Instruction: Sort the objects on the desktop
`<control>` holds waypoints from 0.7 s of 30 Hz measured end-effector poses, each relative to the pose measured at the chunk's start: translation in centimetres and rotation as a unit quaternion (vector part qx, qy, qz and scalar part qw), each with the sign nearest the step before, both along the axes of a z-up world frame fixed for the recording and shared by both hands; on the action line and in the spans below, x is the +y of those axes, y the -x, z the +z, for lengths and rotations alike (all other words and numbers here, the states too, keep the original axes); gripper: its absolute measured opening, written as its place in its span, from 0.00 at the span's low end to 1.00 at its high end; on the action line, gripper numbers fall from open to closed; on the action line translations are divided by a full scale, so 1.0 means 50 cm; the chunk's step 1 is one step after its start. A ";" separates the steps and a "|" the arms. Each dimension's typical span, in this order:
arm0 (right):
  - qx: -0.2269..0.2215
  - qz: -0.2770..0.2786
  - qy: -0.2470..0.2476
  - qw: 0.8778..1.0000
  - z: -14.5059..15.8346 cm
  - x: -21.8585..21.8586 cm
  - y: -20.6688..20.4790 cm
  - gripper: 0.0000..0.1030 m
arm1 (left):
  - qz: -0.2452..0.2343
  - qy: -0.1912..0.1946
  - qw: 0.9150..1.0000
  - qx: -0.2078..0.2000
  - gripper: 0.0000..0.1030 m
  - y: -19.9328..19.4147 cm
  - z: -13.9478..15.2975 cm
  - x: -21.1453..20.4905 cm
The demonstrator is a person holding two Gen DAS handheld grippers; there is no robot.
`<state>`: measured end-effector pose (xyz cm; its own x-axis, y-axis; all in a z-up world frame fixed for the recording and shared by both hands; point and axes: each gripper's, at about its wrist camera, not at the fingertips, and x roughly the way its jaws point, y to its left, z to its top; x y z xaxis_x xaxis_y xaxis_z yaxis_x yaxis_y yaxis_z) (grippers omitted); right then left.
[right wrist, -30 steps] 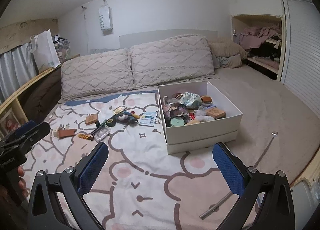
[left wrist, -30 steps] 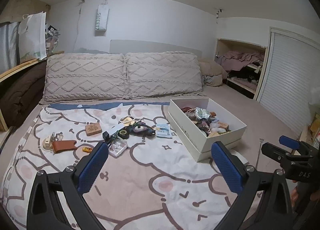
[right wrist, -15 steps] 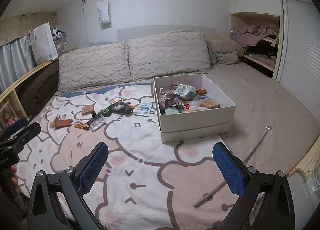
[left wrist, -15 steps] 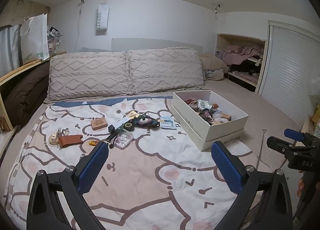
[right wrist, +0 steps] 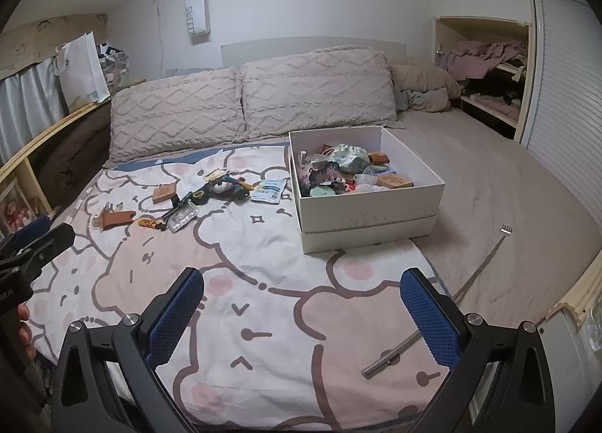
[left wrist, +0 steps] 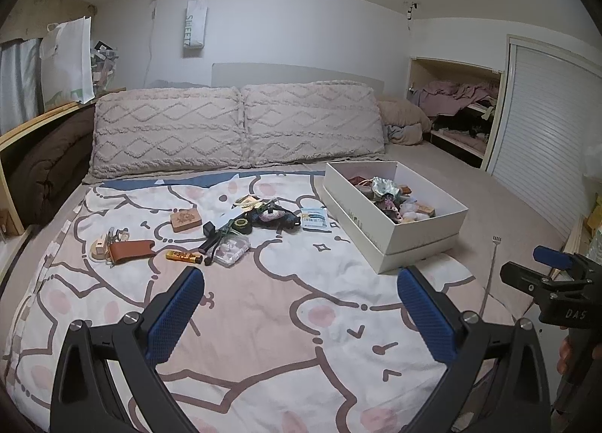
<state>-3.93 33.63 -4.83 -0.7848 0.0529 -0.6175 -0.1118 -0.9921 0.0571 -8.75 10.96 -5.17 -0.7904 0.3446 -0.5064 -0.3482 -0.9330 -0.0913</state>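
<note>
White box [right wrist: 370, 207] beside scattered clutter [right wrist: 195, 199]

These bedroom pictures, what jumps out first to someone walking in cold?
Probably the white cardboard box heaped with small items, sitting on the cartoon-print blanket to the right of centre. Left of it, a scatter of small loose objects lies on the blanket. Up close, two blue-padded grippers, the left gripper and the right gripper, both stand open and empty.

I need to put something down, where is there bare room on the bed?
Free: the blanket between the tongs and the white box, and the plain sheet right of the box. Crowded: the small clutter left of the box.
</note>
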 end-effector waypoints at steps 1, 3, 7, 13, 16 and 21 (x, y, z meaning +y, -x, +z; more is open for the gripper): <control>-0.001 0.000 0.000 1.000 -0.001 -0.001 -0.001 1.00 | 0.000 0.000 1.000 -0.001 1.00 0.000 -0.001 0.000; -0.002 0.002 -0.001 1.000 -0.004 -0.003 -0.002 1.00 | -0.001 0.000 1.000 -0.003 1.00 -0.002 -0.003 0.000; -0.006 0.004 -0.005 1.000 -0.008 -0.009 -0.005 1.00 | 0.000 -0.004 1.000 -0.003 1.00 -0.005 -0.005 -0.003; -0.012 0.004 -0.005 1.000 -0.016 -0.014 -0.007 1.00 | 0.003 -0.006 1.000 -0.005 1.00 -0.007 -0.007 -0.009; -0.014 0.005 -0.004 1.000 -0.020 -0.016 -0.006 1.00 | 0.004 -0.007 1.000 -0.005 1.00 -0.009 -0.006 -0.010; -0.016 0.007 0.000 1.000 -0.024 -0.018 -0.004 1.00 | 0.002 -0.006 1.000 -0.004 1.00 -0.011 -0.006 -0.008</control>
<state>-3.73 32.72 -6.03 -0.7654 0.0431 -0.6421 -0.1004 -0.9935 0.0530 -8.23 10.54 -5.46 -0.7880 0.3471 -0.5084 -0.3433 -0.9333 -0.1052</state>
